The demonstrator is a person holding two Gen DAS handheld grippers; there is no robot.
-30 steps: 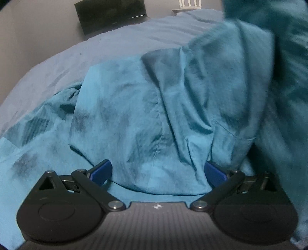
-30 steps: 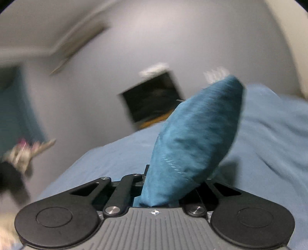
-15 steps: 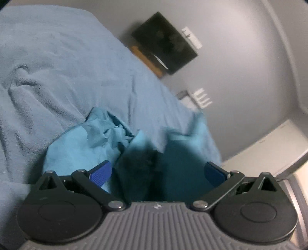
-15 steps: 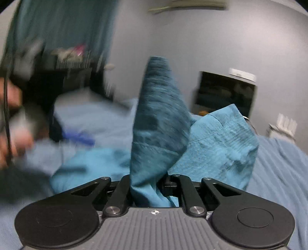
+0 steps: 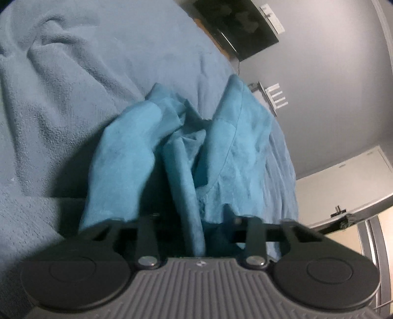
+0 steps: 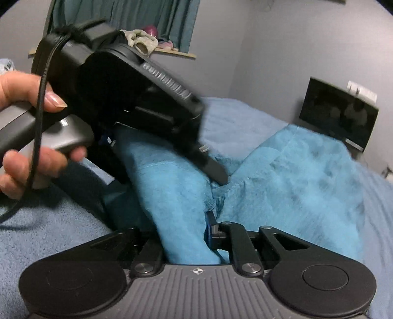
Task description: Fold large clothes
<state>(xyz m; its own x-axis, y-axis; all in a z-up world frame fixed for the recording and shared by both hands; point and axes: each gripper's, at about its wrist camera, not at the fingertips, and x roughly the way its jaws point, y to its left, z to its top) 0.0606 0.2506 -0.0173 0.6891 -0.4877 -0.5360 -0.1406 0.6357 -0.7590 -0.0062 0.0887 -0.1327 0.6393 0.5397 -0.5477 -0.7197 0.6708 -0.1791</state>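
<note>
A crumpled teal woven garment [image 5: 216, 147] lies bunched on a pale blue fleece blanket [image 5: 73, 73] that covers the bed, heaped toward the blanket's far edge, where a dark flat screen [image 5: 235, 22] leans against the grey wall. In the left wrist view the left gripper [image 5: 196, 235] has its jaws drawn nearly together and closing, a narrow fold of the teal cloth running down between them; the pads themselves are hidden behind the fabric, so whether they press on it cannot be made out with certainty, though the fold sits pinched in the gap. In the right wrist view the right gripper [image 6: 194, 235] has its jaws close together and opening, a thick roll of the same garment [image 6: 294, 184] between them, with the blue right-hand pad [image 6: 210, 228] lying against the cloth. The left gripper's black body [image 6: 137, 103] shows there too, tilted downward over the garment, its finger tip [image 6: 216, 171] at a crease in the fabric, held by the person's left hand [image 6: 29, 137] around a grey handle with a black cable trailing from it. Teal curtains [image 6: 147, 19] hang at the window behind
</note>
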